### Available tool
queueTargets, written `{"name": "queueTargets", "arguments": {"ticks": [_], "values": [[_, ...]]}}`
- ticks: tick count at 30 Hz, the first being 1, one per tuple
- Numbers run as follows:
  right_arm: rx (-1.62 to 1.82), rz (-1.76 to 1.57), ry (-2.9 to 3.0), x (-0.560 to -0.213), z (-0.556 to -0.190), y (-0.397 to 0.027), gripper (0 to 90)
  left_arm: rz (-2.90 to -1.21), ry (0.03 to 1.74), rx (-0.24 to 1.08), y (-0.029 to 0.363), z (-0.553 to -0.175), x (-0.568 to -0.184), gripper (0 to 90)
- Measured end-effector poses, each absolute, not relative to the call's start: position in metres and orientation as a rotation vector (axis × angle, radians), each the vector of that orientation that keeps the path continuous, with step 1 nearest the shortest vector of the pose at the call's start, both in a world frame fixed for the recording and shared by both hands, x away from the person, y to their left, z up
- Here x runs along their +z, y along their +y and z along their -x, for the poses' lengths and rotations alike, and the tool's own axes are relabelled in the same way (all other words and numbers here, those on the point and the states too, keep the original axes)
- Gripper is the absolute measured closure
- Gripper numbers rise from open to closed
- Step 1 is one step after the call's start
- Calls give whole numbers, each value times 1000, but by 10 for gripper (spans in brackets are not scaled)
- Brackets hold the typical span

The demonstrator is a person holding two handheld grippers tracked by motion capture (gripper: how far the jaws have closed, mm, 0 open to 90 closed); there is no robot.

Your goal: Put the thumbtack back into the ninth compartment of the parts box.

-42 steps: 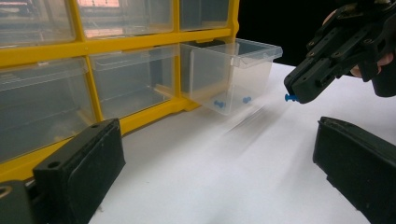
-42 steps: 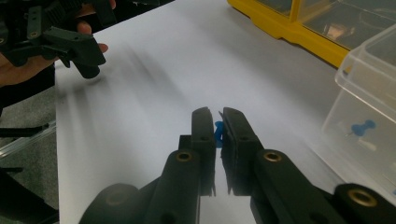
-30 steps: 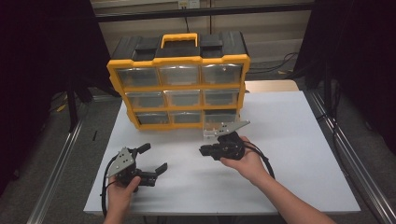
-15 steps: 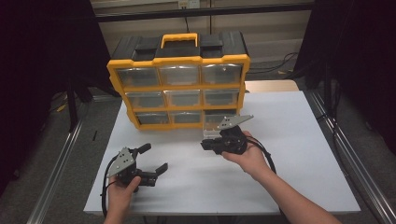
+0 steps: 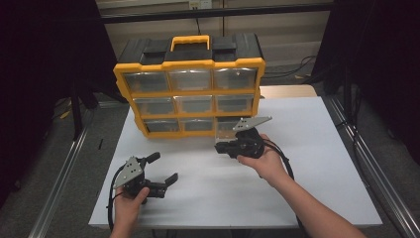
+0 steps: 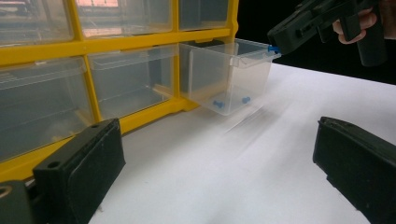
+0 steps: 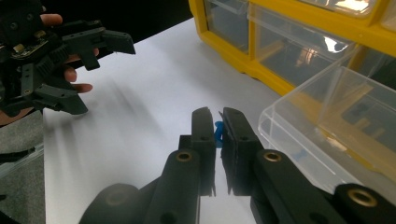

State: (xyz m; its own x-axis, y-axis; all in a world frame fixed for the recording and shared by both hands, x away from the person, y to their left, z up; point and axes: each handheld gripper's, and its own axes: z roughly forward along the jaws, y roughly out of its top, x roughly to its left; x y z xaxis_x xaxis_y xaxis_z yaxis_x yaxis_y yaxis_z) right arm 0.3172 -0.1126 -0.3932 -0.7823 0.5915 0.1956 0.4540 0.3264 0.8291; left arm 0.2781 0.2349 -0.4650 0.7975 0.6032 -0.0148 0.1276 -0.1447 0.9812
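Note:
A yellow organizer (image 5: 190,92) with clear drawers stands at the back of the white table. Its bottom right drawer (image 6: 229,70) is pulled out and holds two small blue pieces (image 6: 218,103). My right gripper (image 5: 219,147) is shut on another small blue piece (image 7: 218,130), right beside the drawer's front rim (image 7: 280,112). In the left gripper view the right gripper (image 6: 275,46) has its tip at that rim. My left gripper (image 5: 164,167) rests near the table's front left, open with nothing between its jaws, aimed toward the organizer.
The white table top (image 5: 307,163) is bare to the right of the right hand and between the two grippers. Metal rails (image 5: 361,148) run along both sides of the table. The other drawers are shut.
My right gripper has edged slightly farther toward the pulled-out drawer with the blue piece in it. The left gripper has stayed in place.

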Motion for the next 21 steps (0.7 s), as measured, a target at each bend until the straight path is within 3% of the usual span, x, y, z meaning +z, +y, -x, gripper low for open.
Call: {"name": "queueTargets", "arguments": {"ticks": [21], "values": [[1436,-1028,2375,-387,-332,-125,846,-1668,573,427,235,-279,-465,20]]}}
